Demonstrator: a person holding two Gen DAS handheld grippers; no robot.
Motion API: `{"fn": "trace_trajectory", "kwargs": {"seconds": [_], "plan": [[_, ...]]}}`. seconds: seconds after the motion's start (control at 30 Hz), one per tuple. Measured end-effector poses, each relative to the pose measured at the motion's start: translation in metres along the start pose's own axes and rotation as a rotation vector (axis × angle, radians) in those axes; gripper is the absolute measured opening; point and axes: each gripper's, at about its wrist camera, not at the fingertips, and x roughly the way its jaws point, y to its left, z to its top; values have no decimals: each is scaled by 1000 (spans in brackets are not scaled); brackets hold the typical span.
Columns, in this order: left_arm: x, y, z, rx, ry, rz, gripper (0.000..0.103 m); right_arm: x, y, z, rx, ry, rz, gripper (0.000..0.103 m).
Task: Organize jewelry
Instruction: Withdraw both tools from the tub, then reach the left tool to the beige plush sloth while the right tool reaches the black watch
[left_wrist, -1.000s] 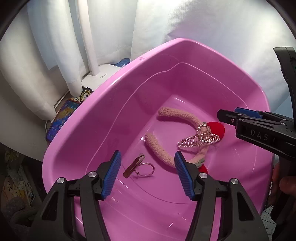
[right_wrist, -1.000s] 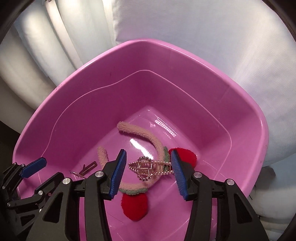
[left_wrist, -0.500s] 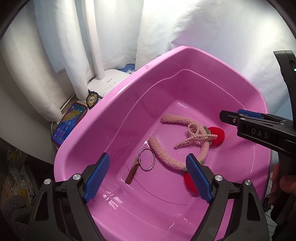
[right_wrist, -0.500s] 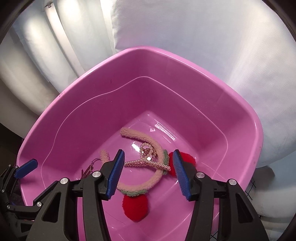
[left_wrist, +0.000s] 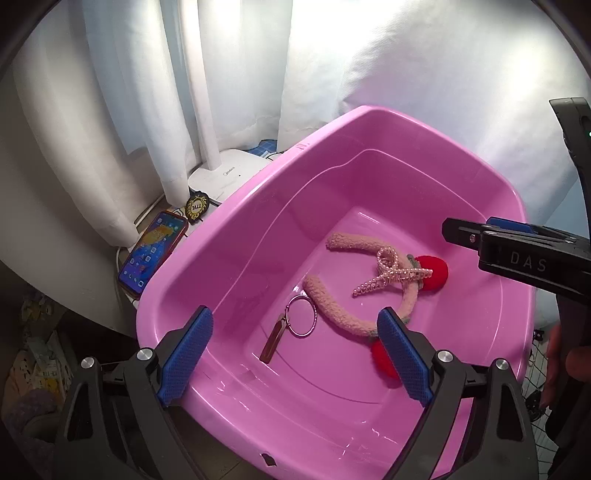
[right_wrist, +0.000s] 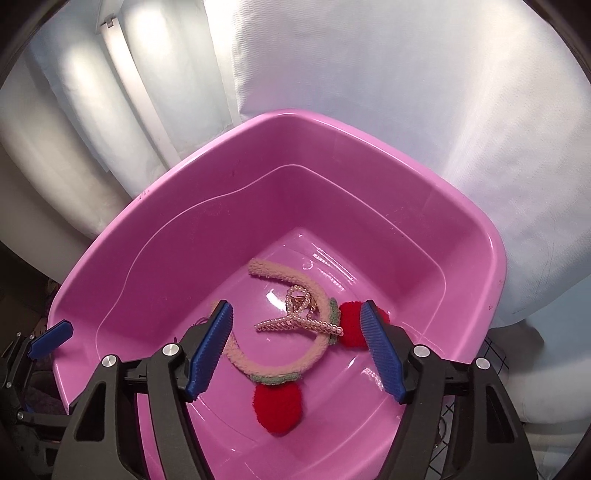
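Observation:
A pink plastic tub (left_wrist: 236, 206) (right_wrist: 184, 192) holds a fuzzy beige headband (left_wrist: 332, 310) (right_wrist: 273, 365) with red pom-poms (left_wrist: 432, 271) (right_wrist: 279, 408). A pearl hair claw (left_wrist: 391, 273) (right_wrist: 299, 319) lies on the headband. A metal ring with a flat bar (left_wrist: 295, 325) lies on the tub floor beside it. My left gripper (left_wrist: 295, 354) is open and empty above the tub's near side. My right gripper (right_wrist: 297, 347) is open and empty above the hair claw; it also shows at the right in the left wrist view (left_wrist: 517, 251).
A phone (left_wrist: 151, 254) and a white lamp base (left_wrist: 229, 177) with a small badge (left_wrist: 197, 206) sit left of the tub. White cloth (left_wrist: 406, 74) hangs behind. Clutter lies on the floor at the lower left (left_wrist: 29, 354).
Both grippers have risen and drawn back from the tub floor. The left jaws opened wider. The hair claw dropped onto the headband and now lies on its side; the ring shifted slightly.

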Motion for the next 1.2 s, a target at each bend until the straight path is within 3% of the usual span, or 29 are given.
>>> {"fn": "trace_trajectory", "kwargs": {"seconds": [0.33, 0.73, 1.0, 1.2], "plan": [[-25, 0, -9, -2, -38, 8, 95, -19, 3, -11, 5, -25, -3, 71], [-58, -9, -30, -5, -76, 19, 95, -58, -6, -50, 48, -69, 12, 71], [-95, -38, -52, 36, -158, -25, 95, -102, -26, -106, 111, -125, 12, 72], [-113, -75, -73, 99, -186, -78, 96, -130, -68, -170, 192, -145, -23, 72]]}}
